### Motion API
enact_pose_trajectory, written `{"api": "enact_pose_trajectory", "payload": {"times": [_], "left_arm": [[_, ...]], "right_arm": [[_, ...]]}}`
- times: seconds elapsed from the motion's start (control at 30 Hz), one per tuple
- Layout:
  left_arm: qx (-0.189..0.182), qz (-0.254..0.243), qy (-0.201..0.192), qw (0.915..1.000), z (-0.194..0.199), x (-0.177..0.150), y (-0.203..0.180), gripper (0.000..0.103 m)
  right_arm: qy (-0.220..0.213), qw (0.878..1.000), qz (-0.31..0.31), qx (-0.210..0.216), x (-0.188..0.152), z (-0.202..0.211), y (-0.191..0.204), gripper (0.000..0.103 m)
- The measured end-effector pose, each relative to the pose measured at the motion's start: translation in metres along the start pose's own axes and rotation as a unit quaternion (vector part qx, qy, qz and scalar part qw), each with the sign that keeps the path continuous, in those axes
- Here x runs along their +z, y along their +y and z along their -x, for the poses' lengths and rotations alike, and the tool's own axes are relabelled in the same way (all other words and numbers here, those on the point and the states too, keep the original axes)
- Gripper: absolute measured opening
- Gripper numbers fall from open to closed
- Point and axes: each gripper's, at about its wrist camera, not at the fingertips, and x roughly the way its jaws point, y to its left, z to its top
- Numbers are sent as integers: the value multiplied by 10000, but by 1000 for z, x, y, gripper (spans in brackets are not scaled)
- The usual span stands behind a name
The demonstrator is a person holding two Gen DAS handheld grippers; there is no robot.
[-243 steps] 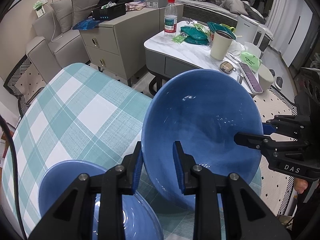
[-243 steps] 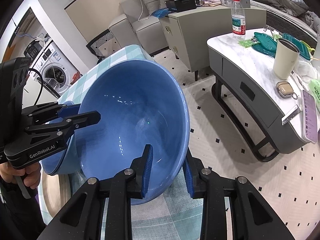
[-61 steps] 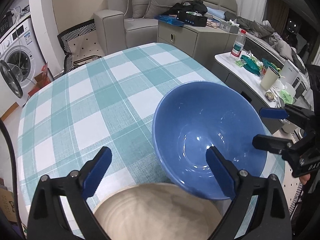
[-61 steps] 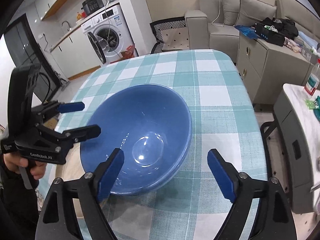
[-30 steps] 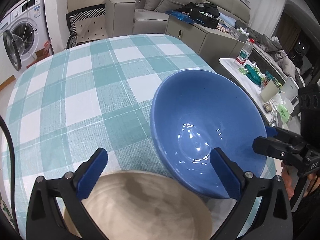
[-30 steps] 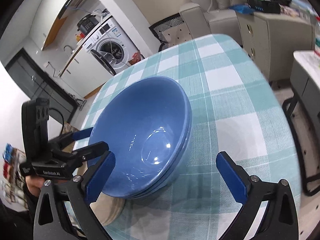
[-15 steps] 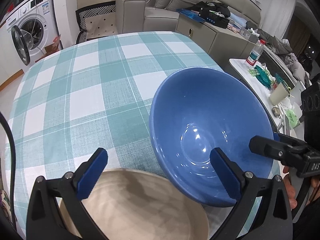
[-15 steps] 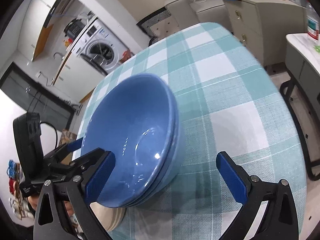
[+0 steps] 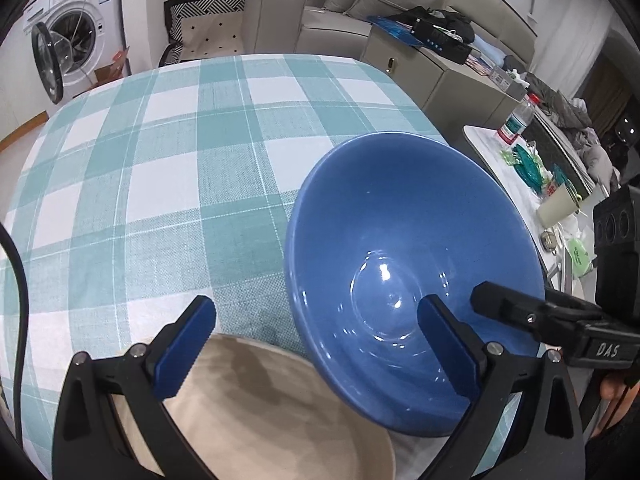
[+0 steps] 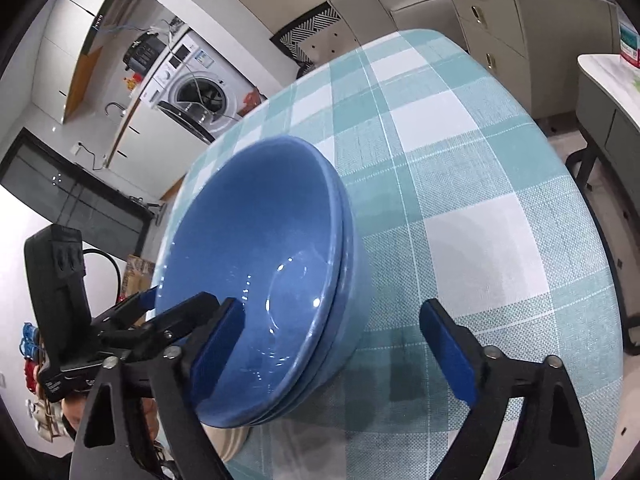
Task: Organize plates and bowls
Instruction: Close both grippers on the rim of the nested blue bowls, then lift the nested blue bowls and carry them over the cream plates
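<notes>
Behind the table stand a washing machine (image 9: 68, 36) on the left and a grey sofa (image 9: 344, 4) further right. A cloth with green and white checks (image 9: 168, 160) covers the table.

From the left wrist view, the left gripper (image 9: 316, 352) hangs above the near edge with its fingers spread wide and nothing between the pads. Under its left finger lies a beige plate (image 9: 256, 420). The blue bowls (image 9: 408, 264) stand just beside this plate, to its right; the rim of the bowls hangs over the edge of the plate. In the right wrist view one sees that they are bowls nested one in another (image 10: 272, 280).

At the right side the right gripper (image 10: 332, 352) has its fingers apart. Its jaws have just been closing a little, and the near rim of the bowls lies between them, but the pads do not press on it. The left pad is over the inside of the top bowl.
</notes>
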Motion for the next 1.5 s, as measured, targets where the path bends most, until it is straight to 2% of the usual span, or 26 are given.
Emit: {"api": "enact_pose_trajectory", "payload": {"times": [0.43, 0.6, 0.93, 1.5], "left_arm": [[-232, -31, 261, 9994, -8, -4, -4, 55], [-246, -190, 376, 9988, -10, -6, -10, 43], [-83, -348, 380, 9986, -9, -8, -15, 39], [-30, -481, 425, 9979, -10, -9, -21, 38]], "right_arm": [[214, 9997, -88, 106, -8, -6, 0, 64], [225, 9995, -65, 199, -8, -6, 3, 54], [287, 9996, -7, -10, -11, -3, 10, 47], [340, 9991, 105, -231, -12, 0, 11, 46]]}}
